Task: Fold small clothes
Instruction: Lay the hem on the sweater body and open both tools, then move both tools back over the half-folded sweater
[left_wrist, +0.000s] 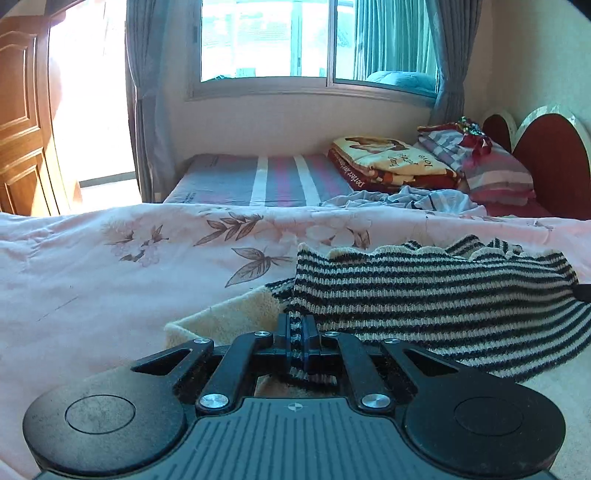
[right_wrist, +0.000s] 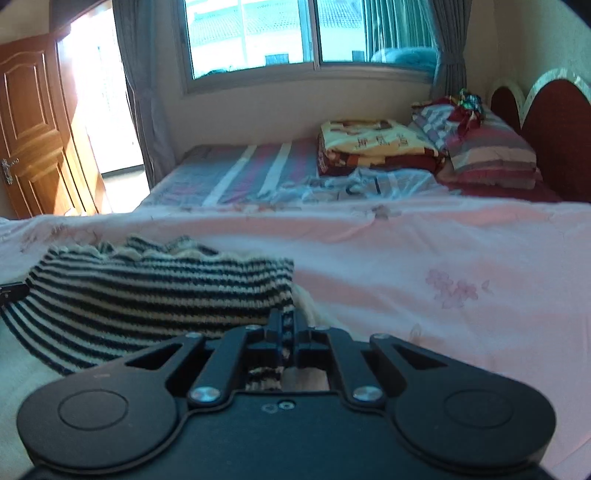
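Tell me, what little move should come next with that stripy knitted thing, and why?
Probably carry both held corners forward together and lay them over the far edge. The left tongs and the right tongs are each shut on a near corner of the striped knit garment, one at either end, and it lies bunched on the pink floral quilt, so the fold looks unfinished.

A home bedroom: bed (left_wrist: 258, 181), pillows (left_wrist: 495, 173), curtained window (left_wrist: 317, 44), wooden door (left_wrist: 22, 110)
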